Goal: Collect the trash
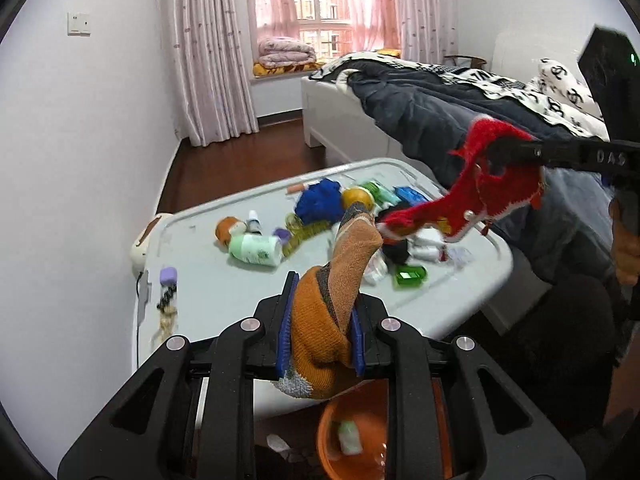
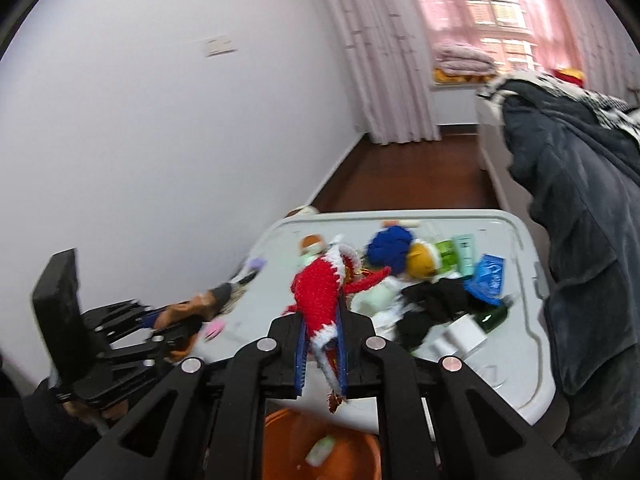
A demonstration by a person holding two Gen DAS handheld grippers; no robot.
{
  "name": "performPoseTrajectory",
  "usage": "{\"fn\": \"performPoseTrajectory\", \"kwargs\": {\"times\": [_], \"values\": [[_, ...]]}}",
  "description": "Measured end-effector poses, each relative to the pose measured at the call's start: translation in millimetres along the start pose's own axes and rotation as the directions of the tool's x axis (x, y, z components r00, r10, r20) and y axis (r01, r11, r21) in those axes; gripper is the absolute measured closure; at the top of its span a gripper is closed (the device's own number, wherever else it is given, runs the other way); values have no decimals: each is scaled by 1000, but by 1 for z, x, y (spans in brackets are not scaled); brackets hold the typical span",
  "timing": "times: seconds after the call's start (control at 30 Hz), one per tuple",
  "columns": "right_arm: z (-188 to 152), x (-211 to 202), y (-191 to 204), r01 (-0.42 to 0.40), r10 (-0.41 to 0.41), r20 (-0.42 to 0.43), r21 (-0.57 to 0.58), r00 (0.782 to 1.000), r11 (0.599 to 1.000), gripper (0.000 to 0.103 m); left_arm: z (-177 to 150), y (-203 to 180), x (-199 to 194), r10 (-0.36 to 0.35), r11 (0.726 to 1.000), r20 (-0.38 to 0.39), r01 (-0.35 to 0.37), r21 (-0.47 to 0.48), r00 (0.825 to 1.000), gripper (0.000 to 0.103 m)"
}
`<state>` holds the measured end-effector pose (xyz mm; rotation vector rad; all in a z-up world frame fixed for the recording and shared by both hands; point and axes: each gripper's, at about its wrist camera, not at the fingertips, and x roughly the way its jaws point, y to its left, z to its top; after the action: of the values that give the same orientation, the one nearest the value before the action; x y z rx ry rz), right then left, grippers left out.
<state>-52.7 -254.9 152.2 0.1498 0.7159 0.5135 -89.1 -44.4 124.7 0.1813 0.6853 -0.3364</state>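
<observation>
My left gripper [image 1: 322, 320] is shut on an orange and grey sock [image 1: 344, 264], which hangs lifted above the grey table [image 1: 208, 280]. At the right of the left wrist view, my right gripper [image 1: 500, 152] holds a red knitted piece with white trim [image 1: 472, 200] in the air. In the right wrist view the right gripper [image 2: 322, 340] is shut on that red knit [image 2: 320, 292]. At the left of that view, the left gripper [image 2: 176, 322] holds the sock [image 2: 192, 306]. An orange bucket [image 1: 332, 432] [image 2: 280, 440] stands below the table's near edge with a green-white pack inside.
The table holds a blue yarn ball [image 1: 320, 200], a green-white roll [image 1: 254, 250], a green box [image 1: 408, 278], black cloth [image 2: 436, 304], a blue packet [image 2: 488, 276] and small bottles. A bed with a dark blanket [image 1: 420, 112] lies right, a white wall left.
</observation>
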Motion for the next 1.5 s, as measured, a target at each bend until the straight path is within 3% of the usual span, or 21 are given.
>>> {"fn": "performPoseTrajectory", "kwargs": {"times": [0.13, 0.27, 0.3, 0.33, 0.37, 0.4, 0.43, 0.5, 0.57, 0.63, 0.7, 0.73, 0.8, 0.87, 0.97, 1.17, 1.2, 1.27, 1.37, 1.47, 1.5], "values": [[-29, -1, 26, -23, 19, -84, -43, 996, 999, 91, -36, -10, -6, -20, 1000, -57, 20, 3, 998, 81], [-74, 23, 34, -15, 1, -221, -64, 975, 998, 90, -79, -18, 15, -69, 997, -170, 66, -26, 983, 77], [-89, 36, 32, -15, 0, -272, -54, 962, 998, 87, -91, -21, 25, -73, 997, -205, 68, -28, 976, 72], [-107, 52, 30, -8, -11, -330, -54, 944, 998, 82, -103, -24, 34, -70, 998, -234, 66, -23, 970, 51], [-122, 68, 28, 7, -33, -375, -70, 926, 998, 66, -113, -27, 42, -59, 998, -256, 58, -11, 965, 23], [-136, 83, 25, 21, -55, -416, -87, 908, 996, 42, -121, -28, 50, -52, 999, -277, 54, -2, 959, 15], [-148, 95, 21, 38, -78, -442, -99, 894, 994, 39, -132, -31, 62, -60, 998, -319, 64, 4, 946, 14], [-171, 125, 7, 71, -116, -523, -106, 844, 992, 55, -146, -31, 81, -81, 997, -406, 82, -15, 910, 14], [-178, 136, -5, 89, -111, -575, -67, 811, 994, 59, -147, -25, 84, -90, 996, -420, 81, -39, 903, 14], [-167, 125, -15, 83, -79, -539, -17, 839, 996, 58, -143, -20, 80, -106, 994, -398, 90, -59, 911, 14], [-148, 111, -23, 122, -131, -478, -50, 868, 991, 44, -138, -16, 76, -119, 992, -380, 98, -74, 917, 14], [-133, 101, -30, 161, -179, -430, -78, 885, 984, 42, -135, -16, 75, -128, 991, -375, 105, -81, 918, 14], [-112, 94, -44, 226, -253, -377, -115, 891, 967, 41, -129, -15, 75, -143, 989, -368, 117, -91, 919, 14], [-89, 93, -67, 308, -341, -339, -148, 877, 940, 41, -120, -17, 78, -153, 987, -360, 128, -94, 920, 14], [-70, 107, -100, 361, -392, -366, -151, 844, 920, 41, -105, -22, 87, -148, 989, -349, 130, -76, 925, 14], [-65, 178, -135, 344, -428, -489, -256, 760, 904, 42, -70, -43, 117, -174, 984, -354, 151, -90, 919, 14], [-70, 191, -140, 333, -422, -527, -260, 738, 906, 51, -66, -46, 123, -177, 983, -355, 152, -98, 918, 14], [-69, 191, -145, 293, -336, -546, -167, 768, 941, 77, -56, -52, 135, -183, 981, -363, 144, -132, 914, 14], [-74, 181, -146, 330, -368, -524, -170, 768, 929, 78, -49, -56, 149, -199, 974, -369, 142, -176, 908, 14], [-78, 165, -155, 339, -352, -492, -118, 797, 933, 78, -44, -62, 163, -190, 972, -378, 120, -203, 906, 14], [-75, 154, -159, 331, -330, -461, -81, 824, 940, 79, -44, -63, 167, -187, 971, -381, 112, -212, 905, 14]]}}
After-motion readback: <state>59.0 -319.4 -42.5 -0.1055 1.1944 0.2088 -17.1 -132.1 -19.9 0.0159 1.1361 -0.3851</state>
